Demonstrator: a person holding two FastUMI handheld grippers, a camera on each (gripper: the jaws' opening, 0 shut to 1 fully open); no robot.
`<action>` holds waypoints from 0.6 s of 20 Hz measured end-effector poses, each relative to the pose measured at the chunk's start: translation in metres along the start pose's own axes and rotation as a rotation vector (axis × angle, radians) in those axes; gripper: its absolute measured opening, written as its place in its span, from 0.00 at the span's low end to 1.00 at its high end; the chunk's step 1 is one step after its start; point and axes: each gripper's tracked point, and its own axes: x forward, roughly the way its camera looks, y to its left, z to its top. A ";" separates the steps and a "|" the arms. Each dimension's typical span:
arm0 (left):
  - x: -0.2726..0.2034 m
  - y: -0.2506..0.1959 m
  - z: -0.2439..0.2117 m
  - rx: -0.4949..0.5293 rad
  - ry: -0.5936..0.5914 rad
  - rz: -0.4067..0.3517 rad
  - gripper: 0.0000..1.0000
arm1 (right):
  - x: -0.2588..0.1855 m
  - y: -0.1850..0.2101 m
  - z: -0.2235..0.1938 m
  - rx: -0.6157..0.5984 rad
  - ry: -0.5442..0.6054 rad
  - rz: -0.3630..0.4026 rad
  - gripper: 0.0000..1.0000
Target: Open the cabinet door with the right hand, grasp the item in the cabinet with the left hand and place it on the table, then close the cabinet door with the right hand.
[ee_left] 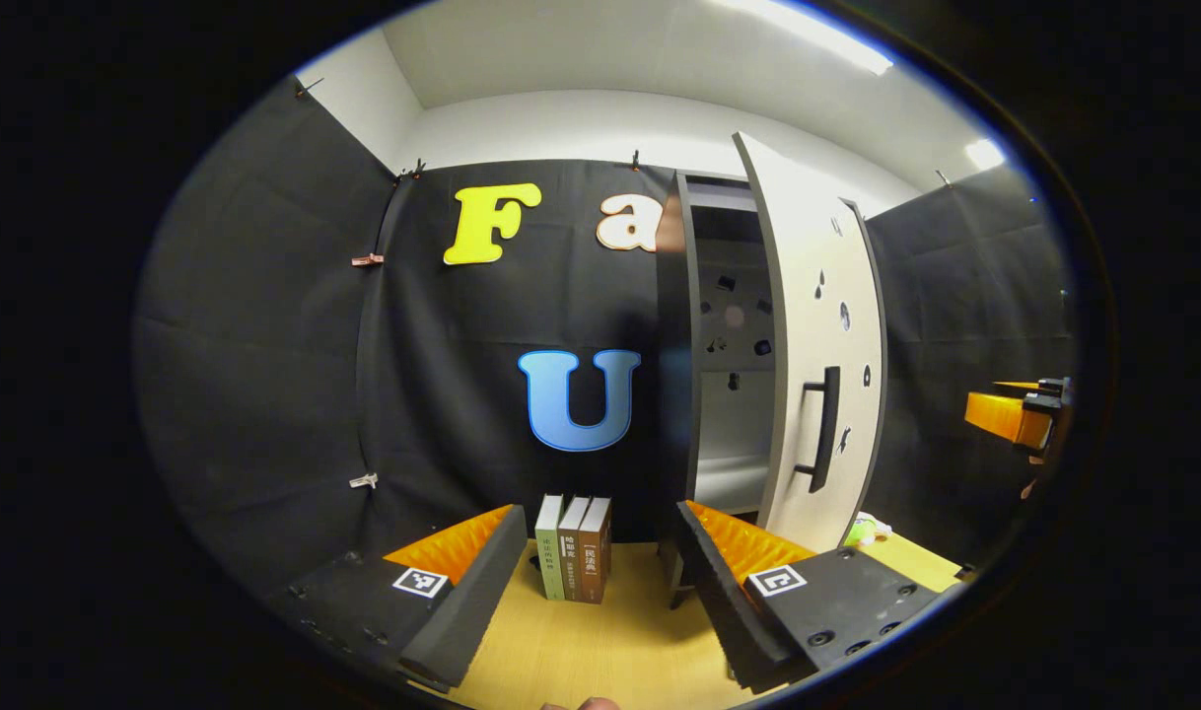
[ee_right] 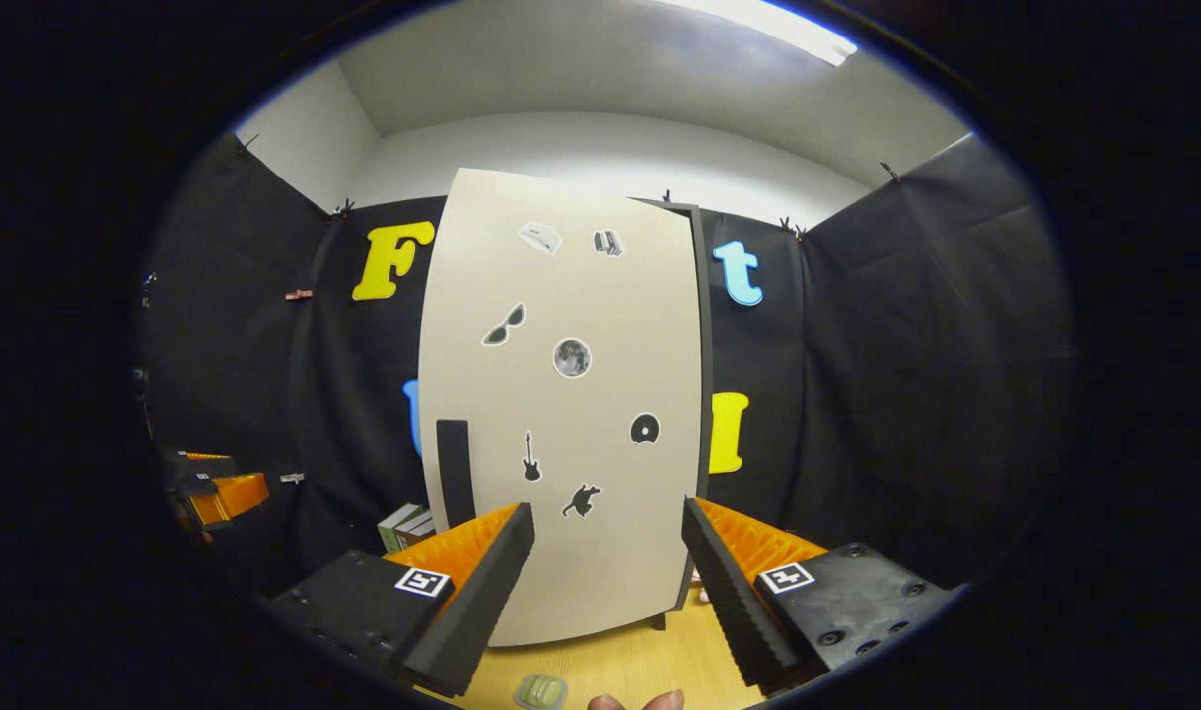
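- Booth walls were black cloth under a white ceiling with strip lights; wooden table (ee_left: 600, 641) ran along the bottom.
- Cabinet (ee_left: 681, 394) stood at the far side, its door (ee_left: 822, 355) partly open, black handle (ee_left: 825, 429) on it.
- Three books (ee_left: 573, 548) stood upright left of the cabinet.
- Small green item (ee_right: 541, 691) lay on the table, near side, in front of the door.
- Left gripper (ee_left: 600, 582): fingers spread, holding nothing.
- Right gripper (ee_right: 608, 582): fingers apart, empty, facing the door.

Cabinet door (ee_right: 571, 394) cream, black stickers; handle (ee_left: 823, 427) black; table (ee_left: 600, 641) yellow wood.
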 end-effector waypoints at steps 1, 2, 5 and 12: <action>-0.001 0.000 0.000 0.002 0.002 0.001 0.95 | 0.000 -0.001 0.000 0.003 -0.001 -0.001 0.98; 0.000 -0.001 0.001 0.004 0.001 0.002 0.95 | 0.000 -0.002 0.000 0.006 -0.002 -0.005 0.98; -0.001 -0.003 0.003 0.006 -0.002 0.003 0.95 | -0.001 -0.006 0.002 -0.002 -0.009 -0.012 0.98; 0.001 -0.011 0.004 0.013 -0.003 -0.009 0.95 | -0.003 -0.008 0.002 -0.012 -0.013 -0.013 0.98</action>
